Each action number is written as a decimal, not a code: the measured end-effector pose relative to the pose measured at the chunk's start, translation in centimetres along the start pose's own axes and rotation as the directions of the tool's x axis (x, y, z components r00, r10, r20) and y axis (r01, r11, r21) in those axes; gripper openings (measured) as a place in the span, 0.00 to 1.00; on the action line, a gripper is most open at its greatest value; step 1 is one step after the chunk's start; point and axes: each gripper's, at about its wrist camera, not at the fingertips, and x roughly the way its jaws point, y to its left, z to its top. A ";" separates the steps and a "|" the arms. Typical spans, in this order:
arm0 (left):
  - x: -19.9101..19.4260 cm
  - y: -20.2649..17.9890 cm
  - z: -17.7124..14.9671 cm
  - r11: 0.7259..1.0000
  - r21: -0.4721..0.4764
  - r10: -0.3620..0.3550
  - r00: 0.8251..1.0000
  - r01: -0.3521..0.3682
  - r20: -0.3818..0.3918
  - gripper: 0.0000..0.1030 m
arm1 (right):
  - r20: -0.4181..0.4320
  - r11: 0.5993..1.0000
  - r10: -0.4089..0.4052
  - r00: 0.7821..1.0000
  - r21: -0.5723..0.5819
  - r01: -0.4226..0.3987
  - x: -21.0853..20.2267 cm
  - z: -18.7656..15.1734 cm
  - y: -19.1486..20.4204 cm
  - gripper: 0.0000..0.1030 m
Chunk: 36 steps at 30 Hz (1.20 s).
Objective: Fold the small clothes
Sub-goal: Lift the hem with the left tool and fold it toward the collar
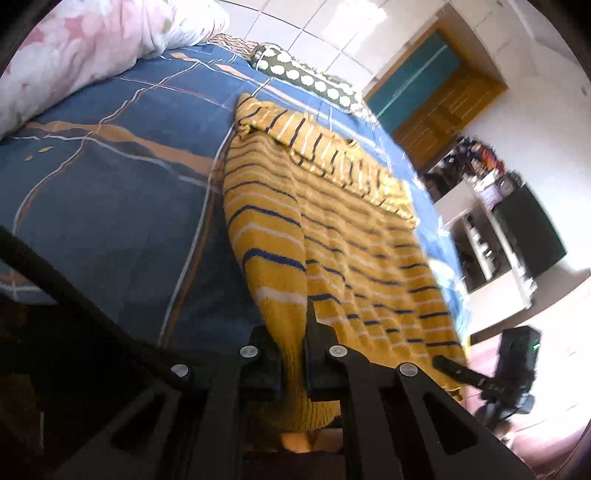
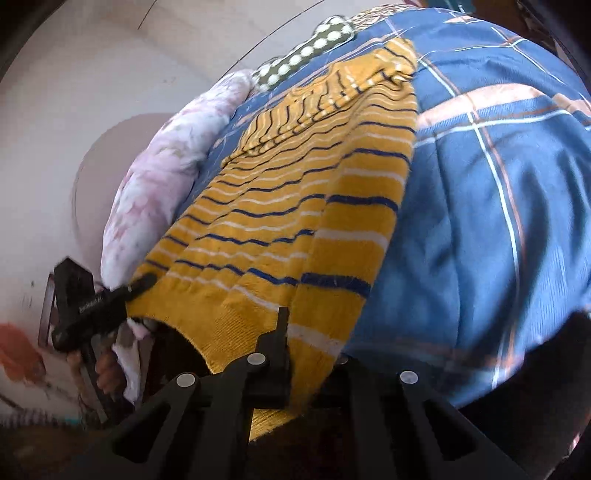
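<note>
Bed (image 1: 110, 206) with blue plaid sheet, white tiled wall (image 1: 314, 22) behind. One yellow striped sweater (image 1: 332, 229) on it; left gripper (image 1: 293, 354) and right gripper (image 2: 295, 354) jaws each clamped on its hem. One floral pillow (image 1: 85, 48).

one striped sweater (image 1: 332, 229), two tools, one floral pillow (image 1: 85, 48), one dotted bolster (image 1: 306, 75), one bedsheet (image 1: 110, 192)

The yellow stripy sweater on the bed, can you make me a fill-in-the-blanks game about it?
1. The sweater is yellow with white and ____ stripes.
2. It lies on a blue bedsheet, and both grippers are ____ on its bottom hem.
3. The left gripper and the right gripper hold ____ corners of that hem.
4. The floral pillow at the head of the bed is mostly ____.

Missing words: blue; shut; opposite; pink
</note>
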 end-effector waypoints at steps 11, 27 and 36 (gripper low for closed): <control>1.9 -1.5 6.6 0.993 0.095 0.066 0.997 -0.068 0.026 0.07 | 0.055 1.000 0.008 0.998 -0.031 -0.006 0.6 5.0 0.7 0.06; 19.3 -1.8 28.5 0.972 0.065 0.229 0.973 -0.227 -0.025 0.08 | 0.194 0.979 -0.200 0.960 -0.005 0.205 8.7 28.5 -0.1 0.06; 24.7 2.8 32.8 0.987 -0.154 0.030 0.993 -0.048 -0.117 0.15 | 0.134 0.975 -0.094 0.986 0.212 0.065 13.2 33.9 -7.5 0.14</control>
